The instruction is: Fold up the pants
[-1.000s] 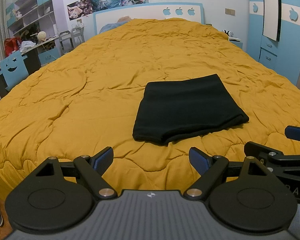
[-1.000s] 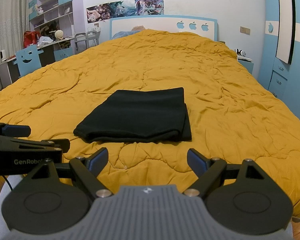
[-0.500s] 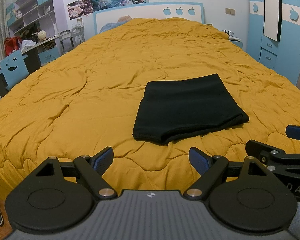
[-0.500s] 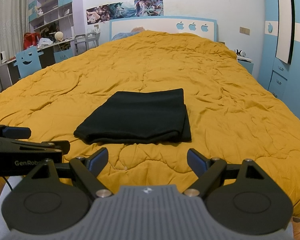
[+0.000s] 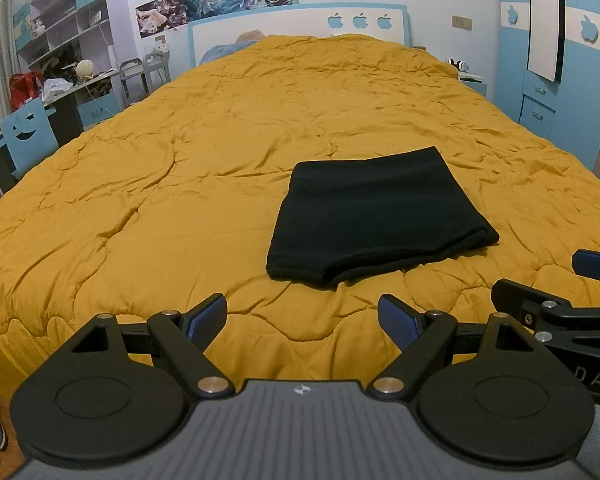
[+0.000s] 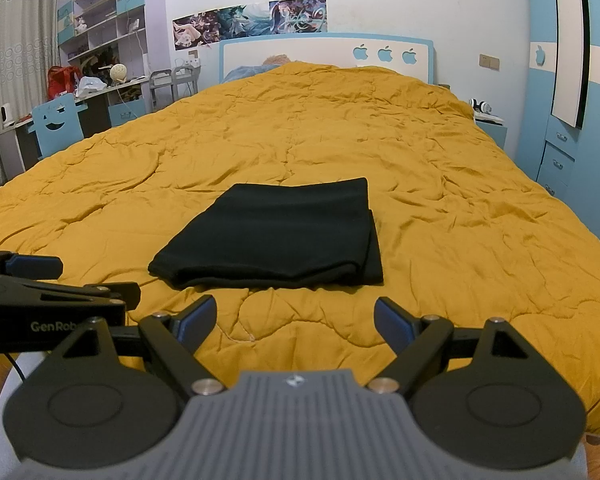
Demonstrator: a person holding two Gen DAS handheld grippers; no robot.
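Clearly we read "GenRob" on the left hand-held gripper [image 5: 302,316]; both it and the right hand-held gripper [image 6: 294,318] are spread, near 1 folded pants [image 5: 376,212] on the bed [image 5: 160,200].

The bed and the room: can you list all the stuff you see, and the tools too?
pants: one, black, folded flat on the quilt
quilt: one, mustard yellow, covering the bed
headboard: one, white with blue apples, far end
posters: a row, on the wall above the headboard
chair: one, blue smiley, left by the desk
wardrobe: one, blue and white, right
left tool: one, black with blue pads, open, short of the pants
right tool: one, same, open
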